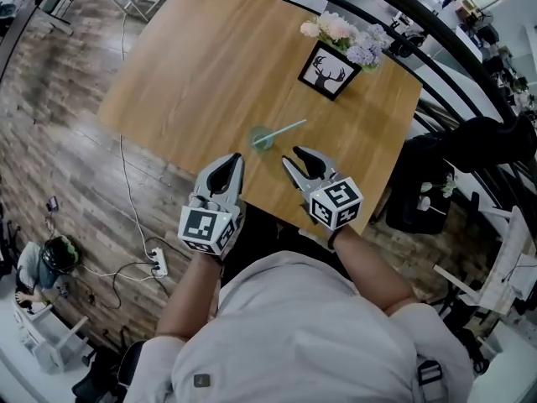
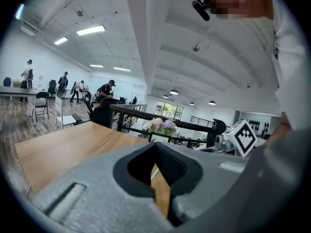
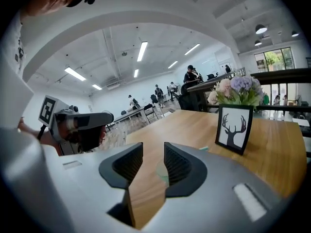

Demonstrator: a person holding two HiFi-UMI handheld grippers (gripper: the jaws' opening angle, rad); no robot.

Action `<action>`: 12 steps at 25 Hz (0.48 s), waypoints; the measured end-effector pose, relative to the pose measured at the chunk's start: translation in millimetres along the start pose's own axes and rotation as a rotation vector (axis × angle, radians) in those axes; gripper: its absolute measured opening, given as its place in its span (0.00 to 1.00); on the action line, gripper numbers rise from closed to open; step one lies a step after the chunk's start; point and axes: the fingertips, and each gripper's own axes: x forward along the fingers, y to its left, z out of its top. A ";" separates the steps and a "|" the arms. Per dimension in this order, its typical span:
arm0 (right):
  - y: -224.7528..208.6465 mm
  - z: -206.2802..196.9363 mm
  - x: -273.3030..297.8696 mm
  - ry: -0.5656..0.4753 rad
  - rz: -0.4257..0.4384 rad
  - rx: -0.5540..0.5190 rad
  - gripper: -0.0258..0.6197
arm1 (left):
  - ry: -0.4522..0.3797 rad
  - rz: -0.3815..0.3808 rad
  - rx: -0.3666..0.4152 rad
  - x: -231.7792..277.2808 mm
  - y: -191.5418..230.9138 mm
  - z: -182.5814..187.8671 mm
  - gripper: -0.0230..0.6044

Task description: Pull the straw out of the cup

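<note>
The cup (image 1: 262, 138), clear with a green tint, is standing on the wooden tabletop (image 1: 210, 57) near its front edge, and the straw (image 1: 289, 128) is sitting in it, slanting out toward the right of the head view. The left gripper (image 1: 236, 159) is hovering just in front of the cup and to its left; in the left gripper view its jaws are meeting at the tips, clenched with nothing between them, and a short piece of the straw (image 2: 153, 174) is showing through the narrow gap behind the tips. The right gripper (image 1: 292, 155) is hovering just in front of the cup and to its right; in the right gripper view its jaws are standing apart, released and empty, with the cup (image 3: 161, 173) showing beyond the gap, not touched. Neither gripper is contacting the cup or the straw. A framed deer picture (image 1: 329, 71) is standing at the far side of the tabletop, with a bunch of flowers (image 1: 348, 34) just behind it.
</note>
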 end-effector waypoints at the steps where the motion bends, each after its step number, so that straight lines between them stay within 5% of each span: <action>1: -5.1 -4.8 6.1 0.009 -0.007 0.014 0.27 | 0.010 -0.006 -0.008 4.5 4.7 -4.4 0.04; 12: -55.9 -50.3 63.1 0.075 -0.066 0.138 0.27 | 0.095 -0.060 -0.033 49.2 37.8 -44.9 0.04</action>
